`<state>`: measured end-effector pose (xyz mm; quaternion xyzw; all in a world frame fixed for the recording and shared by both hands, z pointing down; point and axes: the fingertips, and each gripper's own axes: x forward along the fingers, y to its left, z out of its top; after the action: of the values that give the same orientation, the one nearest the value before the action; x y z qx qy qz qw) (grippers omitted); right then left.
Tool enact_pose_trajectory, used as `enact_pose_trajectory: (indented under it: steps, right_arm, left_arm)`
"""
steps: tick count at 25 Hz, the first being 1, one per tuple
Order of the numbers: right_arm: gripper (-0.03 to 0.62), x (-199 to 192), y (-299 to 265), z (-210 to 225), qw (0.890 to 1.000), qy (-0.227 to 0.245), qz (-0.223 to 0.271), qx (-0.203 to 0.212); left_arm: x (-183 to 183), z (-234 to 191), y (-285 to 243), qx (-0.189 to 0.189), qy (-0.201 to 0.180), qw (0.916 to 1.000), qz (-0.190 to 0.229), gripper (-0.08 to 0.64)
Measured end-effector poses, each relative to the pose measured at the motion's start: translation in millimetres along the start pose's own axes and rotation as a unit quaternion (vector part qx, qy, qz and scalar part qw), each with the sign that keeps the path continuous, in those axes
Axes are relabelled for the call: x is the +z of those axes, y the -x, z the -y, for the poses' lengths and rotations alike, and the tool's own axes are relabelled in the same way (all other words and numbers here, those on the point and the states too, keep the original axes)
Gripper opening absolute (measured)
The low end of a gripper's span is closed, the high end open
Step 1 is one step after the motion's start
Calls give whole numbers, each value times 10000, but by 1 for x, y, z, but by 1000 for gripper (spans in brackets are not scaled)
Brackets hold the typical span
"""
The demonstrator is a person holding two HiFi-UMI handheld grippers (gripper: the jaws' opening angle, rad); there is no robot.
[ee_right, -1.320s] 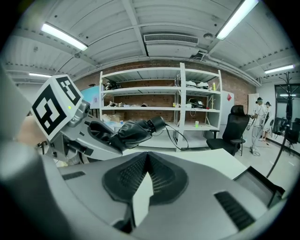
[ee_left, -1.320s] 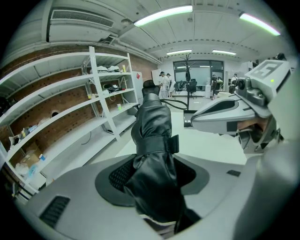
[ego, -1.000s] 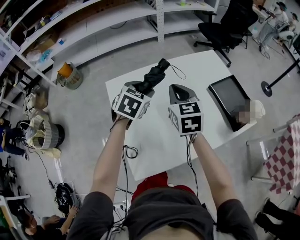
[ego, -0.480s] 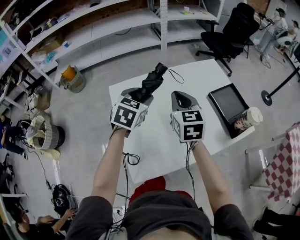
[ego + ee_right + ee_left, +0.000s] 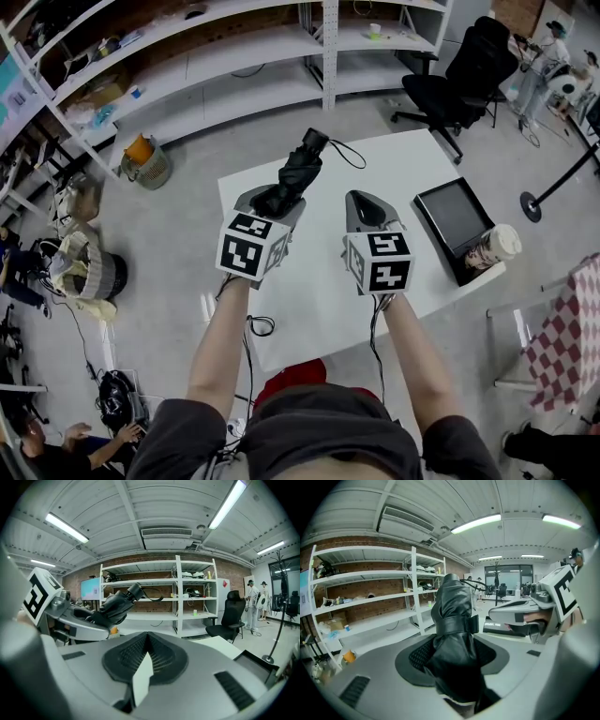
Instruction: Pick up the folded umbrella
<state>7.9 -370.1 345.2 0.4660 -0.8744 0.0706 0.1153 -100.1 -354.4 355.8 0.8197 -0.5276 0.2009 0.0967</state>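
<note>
Above the near half of the white table, the left gripper has risen over the last second. It has tipped the folded umbrella more upright and clear of the tabletop (the pick looks done). Its jaws stand fairly wide, clamped on the bundled fabric. The right gripper, alongside above the table, has its jaws pressed together on nothing.

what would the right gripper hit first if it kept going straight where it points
Nothing close: the right gripper points past the white table's far edge, with the umbrella off to its left. Beyond that it probably meets the white shelving rack, though depth is unclear.
</note>
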Motion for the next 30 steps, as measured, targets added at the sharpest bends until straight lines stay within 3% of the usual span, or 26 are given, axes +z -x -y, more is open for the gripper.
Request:
enact_pose_trajectory:
  steps: [19,30]
  right_arm:
    - [18,6,12,-15,9998,-126,156,46]
    - [18,10,18,-24,9995,-136,282,72]
  left_arm:
    - [7,-6,31,247,611,9953,703,222]
    - [5,-4,49,232,1000,9882,1138,222]
